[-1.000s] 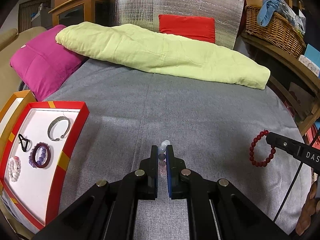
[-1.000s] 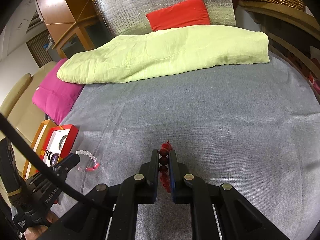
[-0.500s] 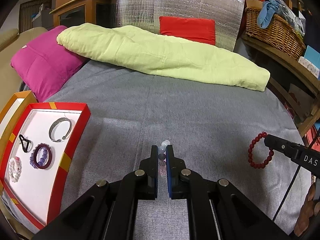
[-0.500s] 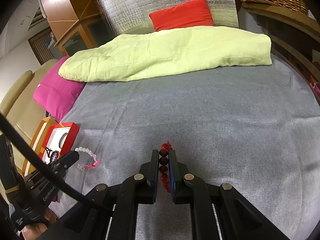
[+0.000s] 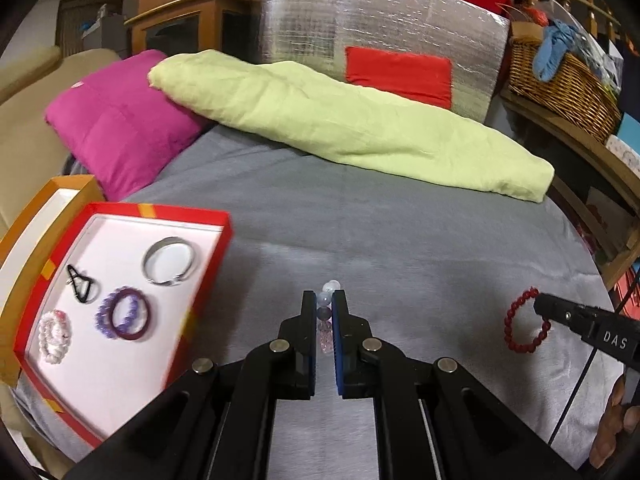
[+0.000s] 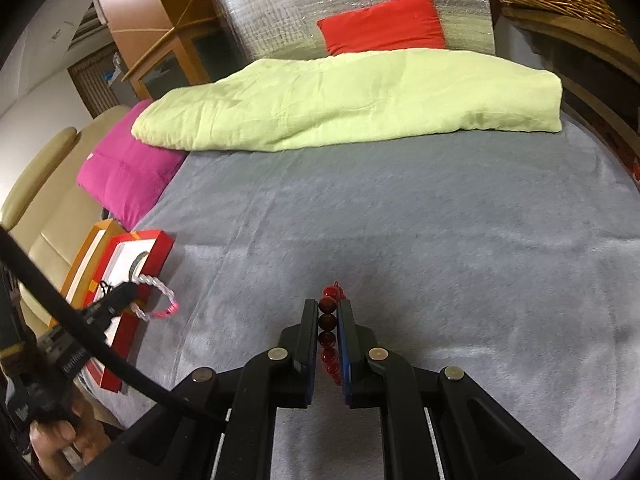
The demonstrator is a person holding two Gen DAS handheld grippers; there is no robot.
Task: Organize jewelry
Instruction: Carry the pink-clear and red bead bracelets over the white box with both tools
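My left gripper (image 5: pixel 324 300) is shut on a pale bead bracelet (image 5: pixel 326 312) with a pink section, held above the grey bed cover. It also shows in the right wrist view (image 6: pixel 154 294) near the box. My right gripper (image 6: pixel 329 308) is shut on a dark red bead bracelet (image 6: pixel 328 332), which also shows in the left wrist view (image 5: pixel 524 326). A red-rimmed white box (image 5: pixel 208 264) at the left holds a silver bangle (image 5: pixel 169 261), a black clip (image 5: pixel 80 284), a purple bracelet (image 5: pixel 125 317) and a white-pink bracelet (image 5: pixel 54 336).
An orange box lid (image 5: pixel 44 216) lies under the red box. A magenta pillow (image 5: pixel 120 128), a folded lime blanket (image 5: pixel 340 120) and a red cushion (image 5: pixel 398 70) sit at the far end. A wicker basket (image 5: pixel 560 84) stands on a wooden shelf at the right.
My left gripper has moved left toward the red box with the pale bracelet. The box looms larger and nearer. The right gripper has also drifted left, holding the red bracelet.
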